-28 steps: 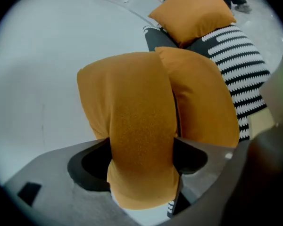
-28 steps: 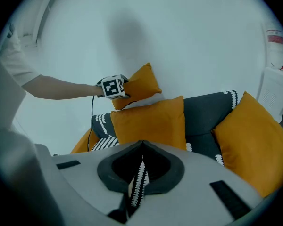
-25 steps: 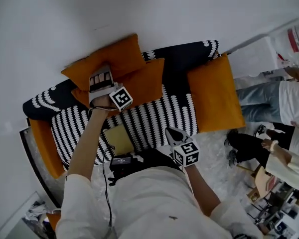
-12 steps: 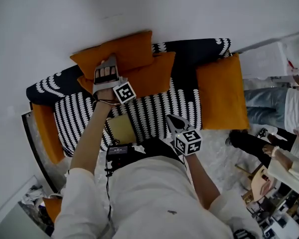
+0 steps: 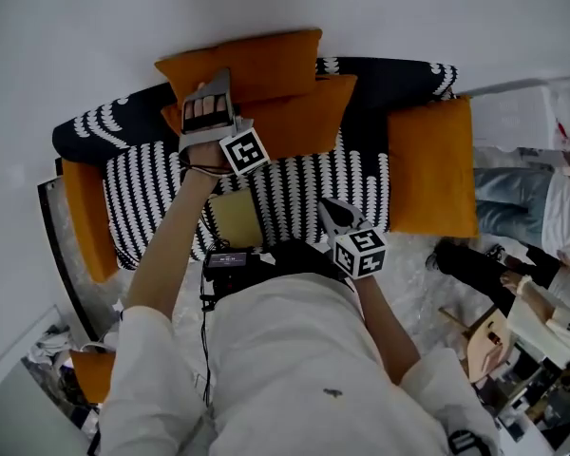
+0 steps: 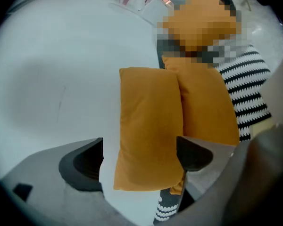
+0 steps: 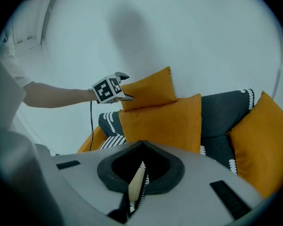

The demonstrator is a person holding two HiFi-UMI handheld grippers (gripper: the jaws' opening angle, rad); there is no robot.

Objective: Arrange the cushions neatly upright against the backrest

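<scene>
The black-and-white striped sofa carries orange cushions. One cushion stands against the wall on top of the backrest, and a second leans in front of it. A third cushion lies at the sofa's right end. My left gripper is open at the back cushion's left end. In the left gripper view that cushion sits between the spread pads with a gap on the left side. My right gripper hangs shut over the seat's front, holding nothing, its jaws together.
An orange pad covers the sofa's left arm and a pale yellow item lies on the seat. A white wall stands right behind the sofa. People stand and sit at the right, by a white cabinet.
The left gripper and the back cushion have shifted up and rightwards in the head view, towards the wall. The right gripper has kept its place, shut.
</scene>
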